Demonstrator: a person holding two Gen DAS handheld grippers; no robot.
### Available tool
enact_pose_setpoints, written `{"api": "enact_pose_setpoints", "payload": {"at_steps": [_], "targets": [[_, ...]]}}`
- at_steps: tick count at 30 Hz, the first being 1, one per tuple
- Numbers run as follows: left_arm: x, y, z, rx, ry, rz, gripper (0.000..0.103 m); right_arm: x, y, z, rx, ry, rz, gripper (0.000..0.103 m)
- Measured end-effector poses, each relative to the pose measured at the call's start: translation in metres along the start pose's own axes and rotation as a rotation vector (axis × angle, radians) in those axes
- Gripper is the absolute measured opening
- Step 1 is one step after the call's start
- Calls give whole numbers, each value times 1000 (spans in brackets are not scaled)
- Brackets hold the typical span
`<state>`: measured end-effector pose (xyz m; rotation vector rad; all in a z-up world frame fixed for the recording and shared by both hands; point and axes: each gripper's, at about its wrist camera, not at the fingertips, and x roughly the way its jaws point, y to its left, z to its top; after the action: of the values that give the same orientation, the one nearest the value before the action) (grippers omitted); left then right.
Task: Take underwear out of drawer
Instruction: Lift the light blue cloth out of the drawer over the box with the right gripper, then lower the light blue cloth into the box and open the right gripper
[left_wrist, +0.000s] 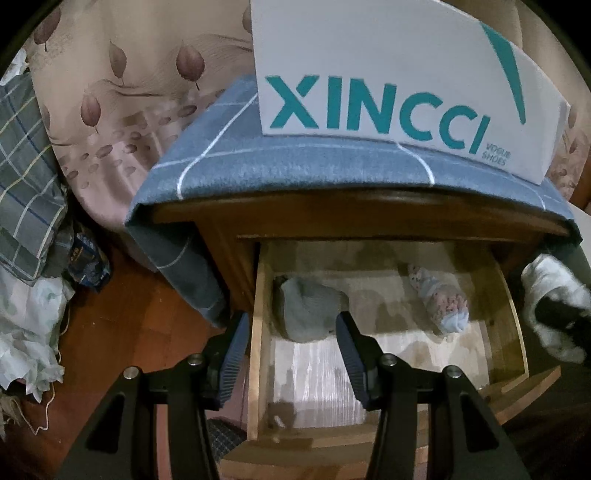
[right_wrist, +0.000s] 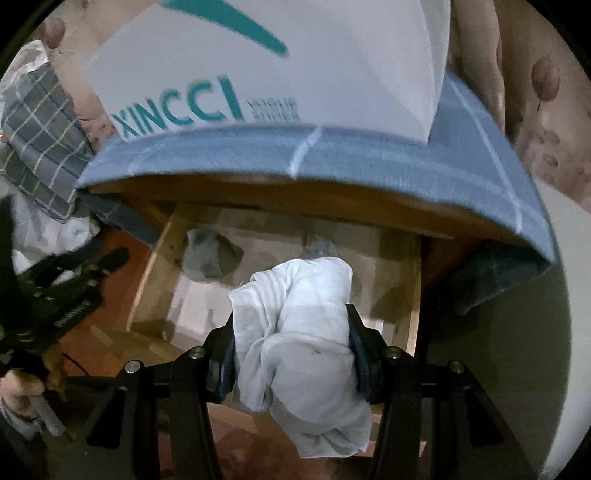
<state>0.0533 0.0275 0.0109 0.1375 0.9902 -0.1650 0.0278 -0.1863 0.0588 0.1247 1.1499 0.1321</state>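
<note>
The open wooden drawer (left_wrist: 498, 295) runs back under the cloth-draped cabinet top (left_wrist: 295, 166), so its rear is in shadow; a grey bundle (left_wrist: 310, 314) and a patterned roll (left_wrist: 443, 302) lie inside. The right gripper (right_wrist: 291, 350) clamps white underwear (right_wrist: 303, 332) above the drawer, the bundle hiding its pads. The left gripper (left_wrist: 291, 354) hangs half-open and empty over the drawer's left wall.

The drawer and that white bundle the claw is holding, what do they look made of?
The drawer looks like pale unfinished wood: light plank sides with visible grain, its floor seemingly lined with a streaky, slightly glossy sheet. The white bundle in the right claw looks like soft, matte knit cotton, judging by its limp folds and stitched hem, though the weave is too blurred to confirm.
</note>
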Motion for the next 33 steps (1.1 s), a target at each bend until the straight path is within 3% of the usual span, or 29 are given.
{"api": "enact_pose_setpoints", "payload": {"at_steps": [11,21,26,33], "targets": [[0,-1,-3,11,5,13,50,-86,20,41,-80,-123,-7,47],[-3,12,-3,-38,3,5,50,-146,23,117,-78,-260,-39,48],[-3,17,-3,-69,13,-10,50,-147,32,156,-106,-275,-59,48],[-2,23,-4,-100,22,-15,50,-113,26,206,-73,-249,-106,48]]}}
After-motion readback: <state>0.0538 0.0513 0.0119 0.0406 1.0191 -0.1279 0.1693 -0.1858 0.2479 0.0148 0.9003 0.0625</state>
